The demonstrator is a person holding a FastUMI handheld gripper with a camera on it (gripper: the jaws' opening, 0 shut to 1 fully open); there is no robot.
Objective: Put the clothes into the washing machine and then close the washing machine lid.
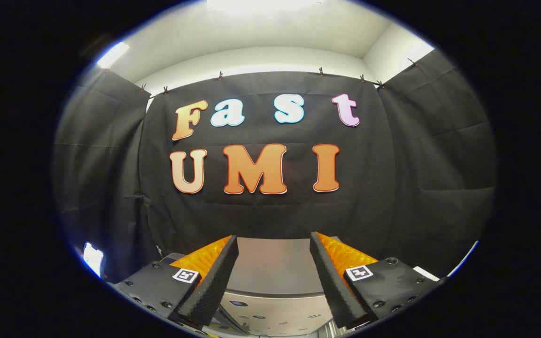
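I have the gripper [274, 244] spread wide, holding nothing, above the grey metal washing machine [273, 267] by the black cloth wall [392, 188].

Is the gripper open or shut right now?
Open: the gripper has its fingers spread wide, nothing between them, with the washing machine top visible through the gap.

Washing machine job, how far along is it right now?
Nothing looks done from here. The gripper is open, its fingers spread with nothing between them, held above the grey top of the washing machine in front of the booth's cloth wall. Picking up the clothes, loading them and closing the lid all seem left.
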